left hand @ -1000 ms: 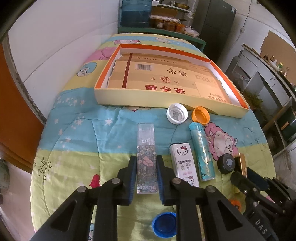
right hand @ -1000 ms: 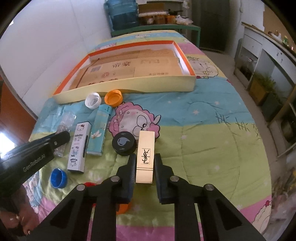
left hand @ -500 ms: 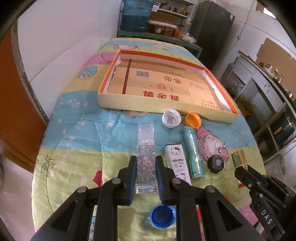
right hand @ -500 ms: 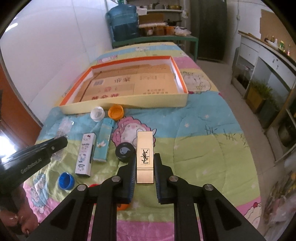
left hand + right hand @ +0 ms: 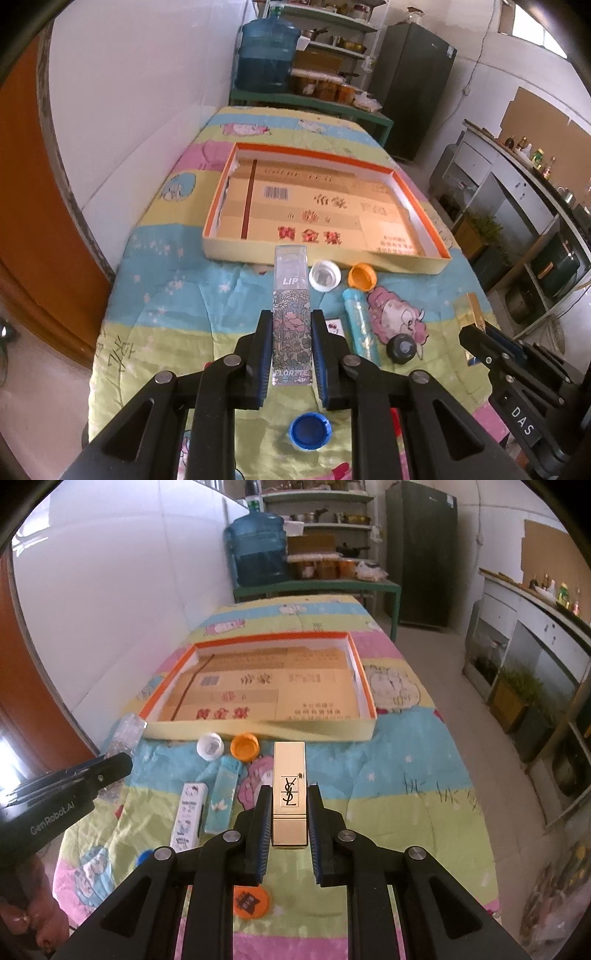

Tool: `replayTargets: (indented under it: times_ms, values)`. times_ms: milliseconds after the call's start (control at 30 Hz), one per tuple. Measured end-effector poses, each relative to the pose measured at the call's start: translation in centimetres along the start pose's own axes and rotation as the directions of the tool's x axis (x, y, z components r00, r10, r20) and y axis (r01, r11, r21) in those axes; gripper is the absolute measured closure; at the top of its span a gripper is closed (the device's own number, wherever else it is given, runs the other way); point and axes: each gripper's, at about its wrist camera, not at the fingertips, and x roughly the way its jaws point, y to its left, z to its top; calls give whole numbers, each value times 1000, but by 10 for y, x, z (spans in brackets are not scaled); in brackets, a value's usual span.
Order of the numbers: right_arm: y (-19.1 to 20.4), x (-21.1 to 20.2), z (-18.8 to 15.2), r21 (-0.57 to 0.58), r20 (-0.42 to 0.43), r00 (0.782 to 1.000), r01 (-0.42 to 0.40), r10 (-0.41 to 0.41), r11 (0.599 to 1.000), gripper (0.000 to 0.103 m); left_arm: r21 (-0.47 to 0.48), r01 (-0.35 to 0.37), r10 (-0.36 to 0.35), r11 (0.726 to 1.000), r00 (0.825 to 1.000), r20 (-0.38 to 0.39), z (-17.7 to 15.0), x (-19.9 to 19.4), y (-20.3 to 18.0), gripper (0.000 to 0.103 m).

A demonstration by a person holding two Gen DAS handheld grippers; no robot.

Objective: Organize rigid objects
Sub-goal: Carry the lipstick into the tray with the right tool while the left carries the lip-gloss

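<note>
My left gripper (image 5: pixel 291 325) is shut on a clear floral lip box (image 5: pixel 291 310), held above the patterned quilt. My right gripper (image 5: pixel 289 797) is shut on a gold YSL box (image 5: pixel 289 786), also lifted. Ahead lies a shallow orange-rimmed cardboard tray (image 5: pixel 424 218), seen too as the tray (image 5: pixel 364 690). On the quilt rest a white cap (image 5: pixel 325 275), an orange cap (image 5: pixel 362 276), a teal tube (image 5: pixel 360 325), a black cap (image 5: pixel 402 349), a blue cap (image 5: pixel 309 430), a white cartoon box (image 5: pixel 188 816) and an orange disc (image 5: pixel 252 901).
A white wall runs along the table's left side. A green bench (image 5: pixel 314 101) with a blue water jug (image 5: pixel 266 55) stands behind the table. Cabinets (image 5: pixel 532 635) line the right. The right half of the quilt (image 5: pixel 417 794) is bare.
Both grippers have risen and pulled back with their boxes, so the tray and the room beyond now show further away. The loose items on the quilt have not moved.
</note>
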Motion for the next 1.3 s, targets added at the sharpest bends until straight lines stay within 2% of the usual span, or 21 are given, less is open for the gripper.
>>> replayTargets:
  times_ms: [567, 900, 1033, 1300]
  values:
    - [6, -2, 49, -55, 94, 995, -40, 45, 998, 85, 39, -9, 6, 999, 998, 63, 39, -5, -10, 83]
    - [-2, 21, 78, -76, 77, 991, -99, 105, 992, 85, 65, -31, 26, 997, 997, 72, 69, 15, -14, 83]
    - [-8, 36, 90, -69, 52, 989, -138, 142, 988, 85, 62, -25, 22, 998, 998, 52, 80, 27, -13, 83]
    - [-10, 67, 112, -124, 30, 989, -139, 144, 983, 85, 61, -38, 38, 997, 999, 7, 98, 58, -9, 83]
